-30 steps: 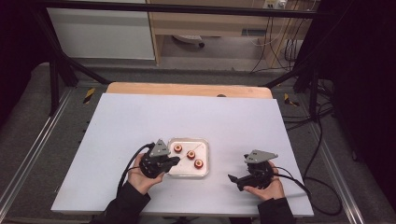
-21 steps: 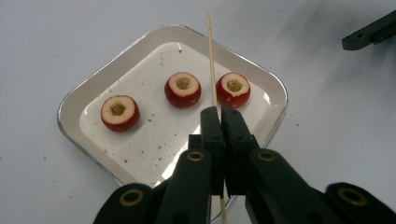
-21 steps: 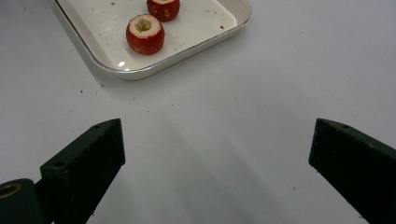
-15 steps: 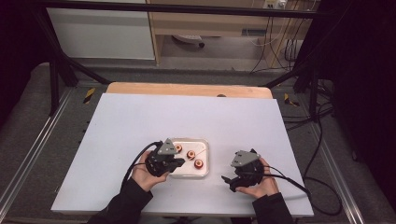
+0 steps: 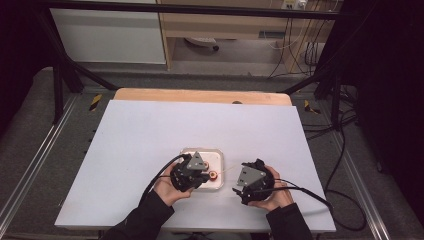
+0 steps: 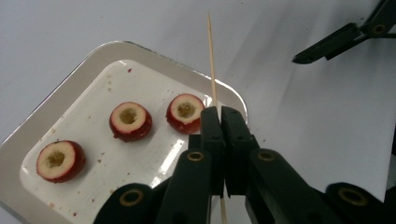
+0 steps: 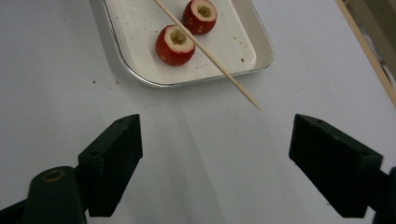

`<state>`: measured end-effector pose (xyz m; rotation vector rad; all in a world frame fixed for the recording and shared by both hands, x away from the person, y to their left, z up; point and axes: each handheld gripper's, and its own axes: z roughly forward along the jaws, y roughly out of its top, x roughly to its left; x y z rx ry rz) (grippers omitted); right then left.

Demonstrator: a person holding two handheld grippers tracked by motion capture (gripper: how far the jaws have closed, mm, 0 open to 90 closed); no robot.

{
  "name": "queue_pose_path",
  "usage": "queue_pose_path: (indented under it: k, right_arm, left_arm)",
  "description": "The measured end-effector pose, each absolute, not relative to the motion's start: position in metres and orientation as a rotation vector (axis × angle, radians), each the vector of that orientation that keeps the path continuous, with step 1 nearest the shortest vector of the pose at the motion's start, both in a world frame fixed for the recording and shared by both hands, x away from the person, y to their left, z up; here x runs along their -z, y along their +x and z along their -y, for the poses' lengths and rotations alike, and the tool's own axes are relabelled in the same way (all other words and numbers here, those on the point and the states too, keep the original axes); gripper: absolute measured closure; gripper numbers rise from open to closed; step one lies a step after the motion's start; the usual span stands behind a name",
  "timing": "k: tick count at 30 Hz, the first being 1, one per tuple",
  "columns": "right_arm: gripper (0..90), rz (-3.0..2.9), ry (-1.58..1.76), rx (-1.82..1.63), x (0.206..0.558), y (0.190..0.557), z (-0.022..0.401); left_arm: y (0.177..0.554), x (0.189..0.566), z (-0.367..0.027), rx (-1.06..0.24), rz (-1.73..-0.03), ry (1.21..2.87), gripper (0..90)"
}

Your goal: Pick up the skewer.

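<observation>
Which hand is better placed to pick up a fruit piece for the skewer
Right. The right gripper is open and empty near the tray; the left gripper is shut on the skewer.

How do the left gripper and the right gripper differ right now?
The left gripper has its jaws shut on the thin wooden skewer; the right gripper is open, holding nothing, its jaws having just been closing. The left hangs over the white tray; the right over bare table. Both have black jaws.

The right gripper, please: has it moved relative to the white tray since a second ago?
Yes. The right gripper has moved left, toward the white tray.
</observation>
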<state>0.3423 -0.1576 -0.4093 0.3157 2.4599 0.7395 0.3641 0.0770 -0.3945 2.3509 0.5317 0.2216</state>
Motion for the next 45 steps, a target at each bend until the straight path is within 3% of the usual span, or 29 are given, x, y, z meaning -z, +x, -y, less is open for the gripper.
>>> queue_pose_path:
  k: [30,45]
  right_arm:
    - [74.9,-2.422,-0.291,-0.531,0.422,0.337,0.147]
    - [87.3,-2.405,-0.426,-0.456,0.425,0.334,0.145]
  left_arm:
    - [0.353,0.396,-0.038,-0.17,-0.416,2.407,88.5]
    - [0.352,0.397,-0.036,-0.158,-0.404,2.416,88.5]
